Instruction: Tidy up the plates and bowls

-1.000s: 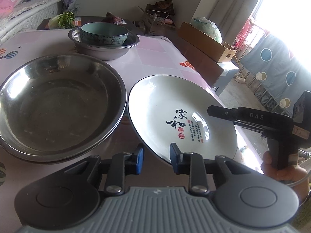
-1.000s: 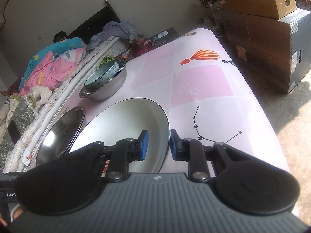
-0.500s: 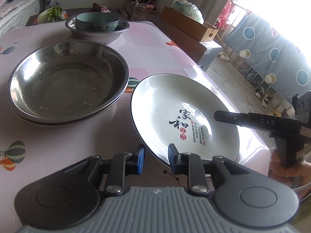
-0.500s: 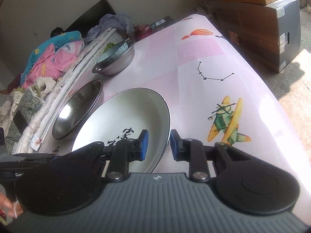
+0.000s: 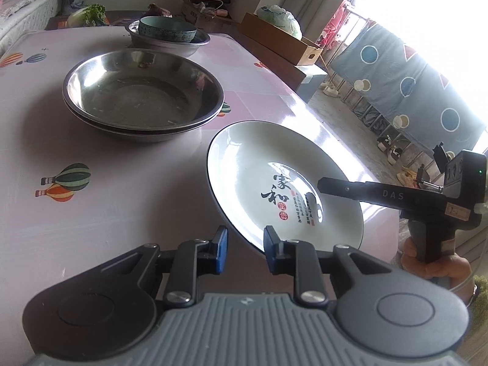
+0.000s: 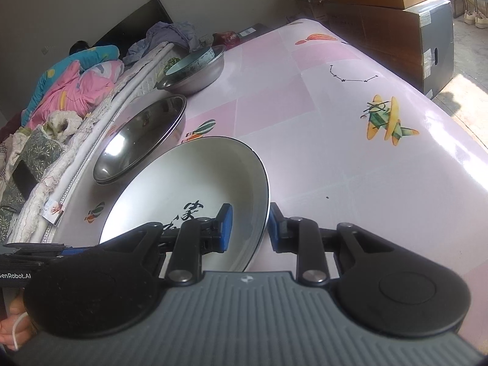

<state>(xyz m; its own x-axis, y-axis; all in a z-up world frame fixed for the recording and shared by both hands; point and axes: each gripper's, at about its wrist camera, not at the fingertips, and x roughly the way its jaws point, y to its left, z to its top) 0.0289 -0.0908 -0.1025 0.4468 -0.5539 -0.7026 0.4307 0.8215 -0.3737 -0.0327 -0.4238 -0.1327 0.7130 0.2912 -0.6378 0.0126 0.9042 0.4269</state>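
A white plate with black Chinese writing (image 5: 274,170) (image 6: 189,183) is tilted above the pink table (image 5: 91,213), near its front right corner. My left gripper (image 5: 242,250) straddles the plate's near rim, jaws apart around it. My right gripper (image 6: 250,225) straddles the opposite rim; it shows in the left wrist view (image 5: 323,183) over the plate. A wide steel basin (image 5: 141,91) (image 6: 140,134), seemingly two stacked, sits behind. Farther back a teal bowl (image 5: 166,29) sits inside a smaller steel basin (image 5: 170,44) (image 6: 195,73).
Cardboard boxes (image 6: 390,15) stand beyond the table's far right side. A bed with bedding (image 6: 61,91) runs along the table's left side. Greens (image 5: 91,13) lie at the far end. The table edge (image 5: 335,140) drops to the floor at right.
Both grippers and the plate have drawn back toward the table's front right corner, away from the wide steel basin. The plate tilts more.
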